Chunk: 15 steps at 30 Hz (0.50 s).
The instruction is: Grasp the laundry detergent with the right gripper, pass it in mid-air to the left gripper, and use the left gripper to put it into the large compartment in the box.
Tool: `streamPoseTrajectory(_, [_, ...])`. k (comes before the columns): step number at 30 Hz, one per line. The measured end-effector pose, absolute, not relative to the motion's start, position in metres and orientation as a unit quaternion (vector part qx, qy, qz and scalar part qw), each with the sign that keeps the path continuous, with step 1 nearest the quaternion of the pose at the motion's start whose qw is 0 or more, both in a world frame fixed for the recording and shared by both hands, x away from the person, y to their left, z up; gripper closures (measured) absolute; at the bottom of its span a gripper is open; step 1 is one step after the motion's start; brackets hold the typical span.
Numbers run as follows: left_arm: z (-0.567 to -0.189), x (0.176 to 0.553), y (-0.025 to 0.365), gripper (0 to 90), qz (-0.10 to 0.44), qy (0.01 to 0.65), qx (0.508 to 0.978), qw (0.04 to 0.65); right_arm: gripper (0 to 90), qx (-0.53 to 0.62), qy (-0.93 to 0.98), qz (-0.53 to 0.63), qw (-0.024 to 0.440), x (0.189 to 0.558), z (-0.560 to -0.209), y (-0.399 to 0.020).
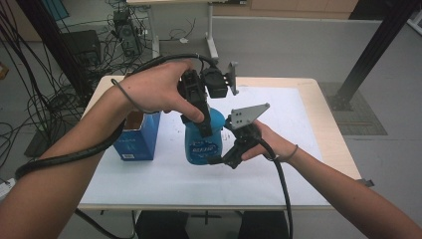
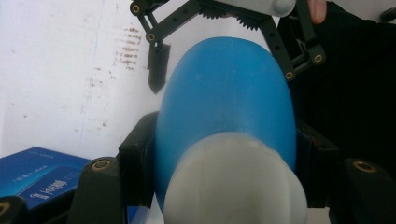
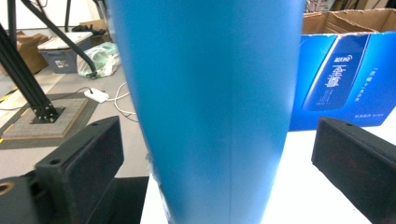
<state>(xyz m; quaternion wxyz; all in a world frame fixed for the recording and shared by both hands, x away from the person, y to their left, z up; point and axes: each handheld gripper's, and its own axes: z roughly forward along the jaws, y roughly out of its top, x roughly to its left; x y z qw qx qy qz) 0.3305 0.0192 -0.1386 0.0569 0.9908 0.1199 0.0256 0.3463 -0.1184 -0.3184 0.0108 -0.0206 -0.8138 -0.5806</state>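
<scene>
A blue bottle [image 1: 201, 142] with a white cap [image 2: 233, 182] stands upright on the white sheet [image 1: 298, 164] in the middle of the table. My left gripper [image 1: 200, 124] comes down from above and is shut on the bottle's upper part just below the cap; its pads [image 2: 135, 161] press both sides of the bottle [image 2: 224, 93]. My right gripper [image 1: 216, 152] reaches in from the right at the bottle's lower body. It is open: its pads [image 3: 79, 163] stand apart from the bottle [image 3: 210, 107] on either side, with a gap showing on each.
A blue carton [image 1: 137, 139] with an open top stands just left of the bottle, and it shows behind the bottle as the blue carton [image 3: 341, 79] in the right gripper view. Cables and equipment lie on the floor beyond the table's far left. A black frame post rises at the far right.
</scene>
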Motion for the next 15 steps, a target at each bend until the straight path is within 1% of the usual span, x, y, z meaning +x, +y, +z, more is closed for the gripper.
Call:
streamPoseTrajectory(8, [-0.14,0.333,0.019,37.4,0.024,0.129,0.99,0.057,1.7,-0.029,-0.817,-0.576,0.021,0.345,-0.317,-0.128])
streamPoseTrajectory(15, [-0.144,0.335,0.02,37.4,0.02,0.137,0.989,0.05,1.5,-0.029,-0.828,-0.56,0.015,0.347,-0.318,-0.141])
